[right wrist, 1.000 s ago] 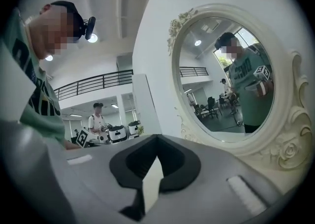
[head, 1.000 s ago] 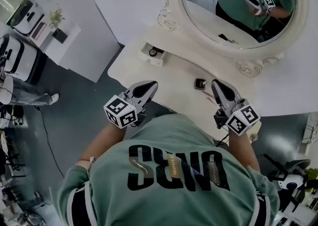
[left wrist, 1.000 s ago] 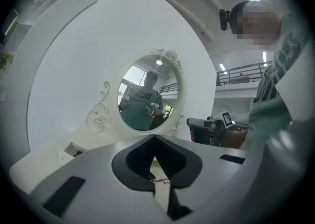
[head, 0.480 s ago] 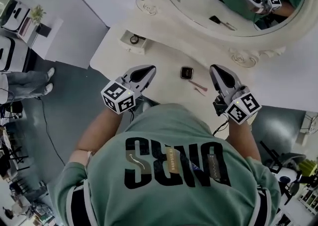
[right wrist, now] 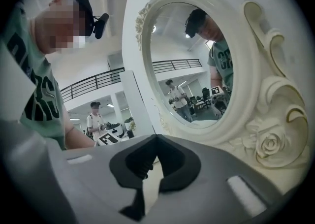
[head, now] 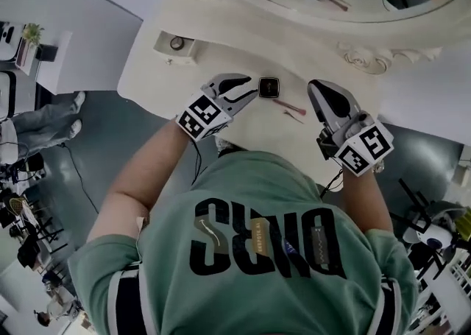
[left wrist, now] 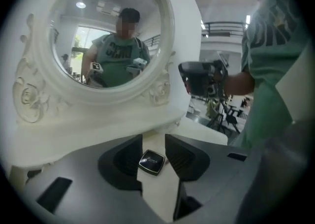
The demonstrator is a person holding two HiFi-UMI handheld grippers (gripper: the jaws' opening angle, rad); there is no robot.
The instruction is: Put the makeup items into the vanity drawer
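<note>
Fingers (left wrist: 129, 156) of the left gripper (head: 246, 89) are spreading apart, and the small black compact (head: 268, 87) lies flat on the vanity top (head: 243, 54) in the gap between them. Neither pad presses on it, as far as I can see, so it is released rather than gripped. The compact sits close to the front edge of the vanity top, about midway along it. Just beside it, toward the right gripper, a thin pink stick (head: 288, 108) lies on the same surface.

The right gripper (head: 318, 94) hovers near the front edge further right. Its 2 fingers (right wrist: 172, 164) are clenched, tips meeting, with nothing held between them.

Toward the far left corner of the vanity top, well apart from the compact, stands the little white drawer (head: 174, 45). It is open, with something round and dark inside that is too small to name. Along the back edge rises the carved oval mirror (head: 368, 57), reflecting the person and both grippers.
</note>
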